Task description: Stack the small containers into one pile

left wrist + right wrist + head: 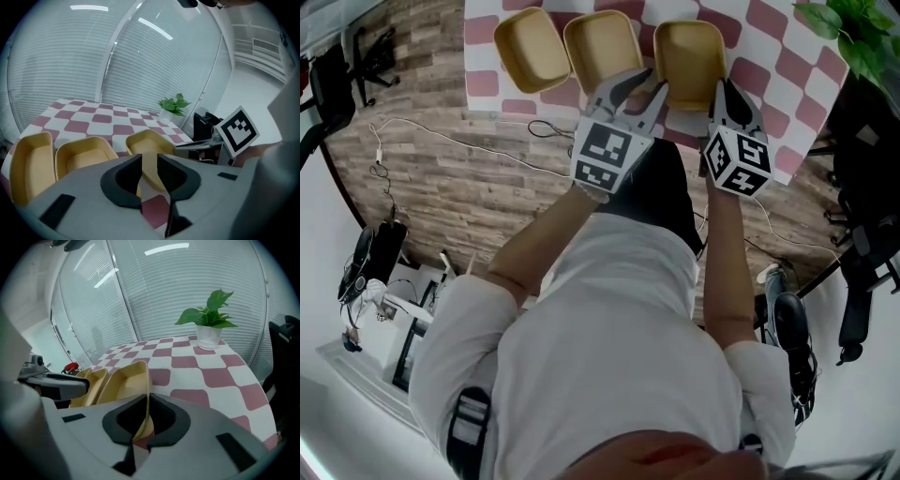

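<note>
Three shallow yellow containers sit in a row on the pink-and-white checked cloth (787,75): the left container (532,49), the middle container (602,47) and the right container (689,56). My right gripper (720,92) is shut on the right container's right rim (124,380), and the thin wall shows pinched between its jaws (146,413). At that container's near left corner (150,143), my left gripper (649,84) stands open with a narrow gap (149,161). The corner's rim shows in the gap. The other two containers (84,157) (30,168) lie untouched to the left.
A potted plant (853,33) (209,322) stands at the cloth's far right corner. The cloth covers the far part of a round wooden table (441,178), and a thin cable (469,145) runs across the wood. Dark chairs (862,244) stand around the table.
</note>
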